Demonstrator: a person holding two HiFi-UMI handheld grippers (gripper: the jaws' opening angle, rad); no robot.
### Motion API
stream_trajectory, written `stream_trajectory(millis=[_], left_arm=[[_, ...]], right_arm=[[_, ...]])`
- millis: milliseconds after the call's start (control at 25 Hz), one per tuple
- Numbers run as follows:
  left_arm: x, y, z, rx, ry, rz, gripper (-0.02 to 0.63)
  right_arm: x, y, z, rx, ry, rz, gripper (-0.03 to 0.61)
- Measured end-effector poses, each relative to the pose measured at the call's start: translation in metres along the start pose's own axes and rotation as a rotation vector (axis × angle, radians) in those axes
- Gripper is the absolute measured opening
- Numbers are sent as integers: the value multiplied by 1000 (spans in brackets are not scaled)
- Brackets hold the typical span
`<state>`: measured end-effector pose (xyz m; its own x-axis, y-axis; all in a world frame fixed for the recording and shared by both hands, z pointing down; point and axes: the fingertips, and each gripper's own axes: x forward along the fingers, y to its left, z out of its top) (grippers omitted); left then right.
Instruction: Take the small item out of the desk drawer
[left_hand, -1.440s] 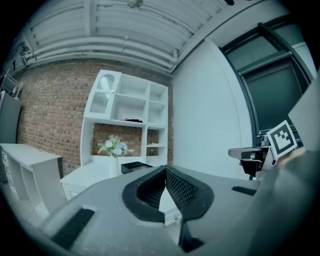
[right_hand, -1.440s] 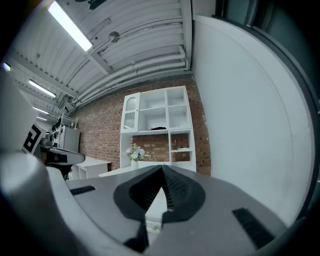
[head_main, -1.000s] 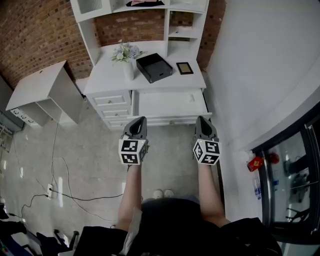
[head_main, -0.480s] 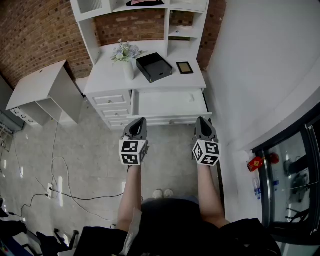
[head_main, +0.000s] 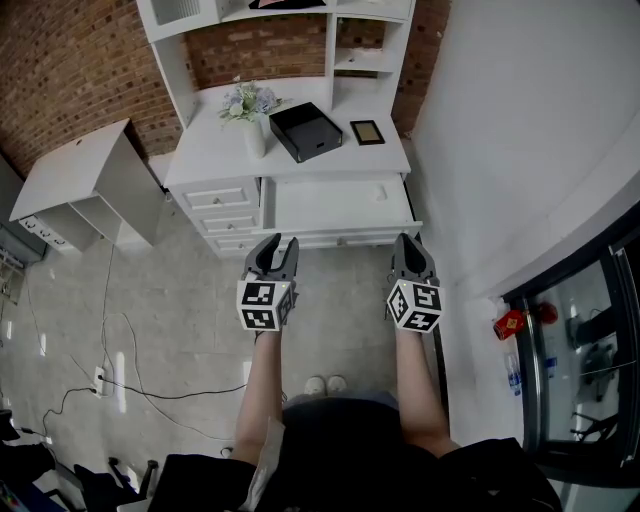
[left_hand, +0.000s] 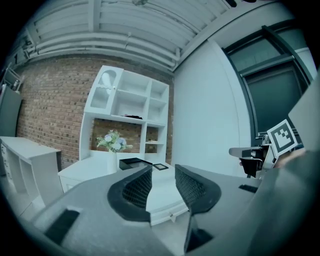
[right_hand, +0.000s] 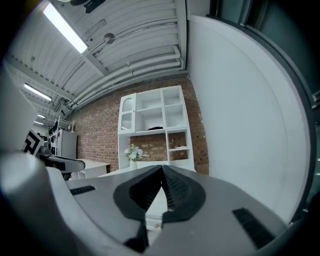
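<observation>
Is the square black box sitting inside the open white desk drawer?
No, the square black box sits up on the white desktop, behind the open white drawer.

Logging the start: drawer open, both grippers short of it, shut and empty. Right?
No: the left gripper is open, its jaws have just been opening, nothing between them, as the left gripper view shows. The right gripper is shut; the drawer is open, both grippers short of it, empty.

White desk (head_main: 215, 158), vase (flowers) (head_main: 256, 140), black tray (head_main: 307, 132), small frame (head_main: 367, 132)
</observation>
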<state>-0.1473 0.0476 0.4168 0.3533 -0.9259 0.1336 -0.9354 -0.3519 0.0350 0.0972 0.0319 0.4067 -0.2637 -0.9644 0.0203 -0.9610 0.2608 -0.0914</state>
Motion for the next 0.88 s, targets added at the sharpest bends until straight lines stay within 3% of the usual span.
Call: stream_trajectory(millis=[80, 280, 560, 880], left_arm=[[-1, 0, -1, -3, -1, -4, 162], [-4, 0, -6, -3, 5, -25, 202], [-8, 6, -11, 6, 2, -61, 216], [6, 6, -19, 6, 17, -90, 225]], right_arm=[[-2, 0, -1, 4, 1, -7, -2], [-6, 3, -3, 7, 3, -25, -2], [-16, 14, -9, 8, -8, -54, -2], [-18, -3, -17, 20, -1, -109, -2]])
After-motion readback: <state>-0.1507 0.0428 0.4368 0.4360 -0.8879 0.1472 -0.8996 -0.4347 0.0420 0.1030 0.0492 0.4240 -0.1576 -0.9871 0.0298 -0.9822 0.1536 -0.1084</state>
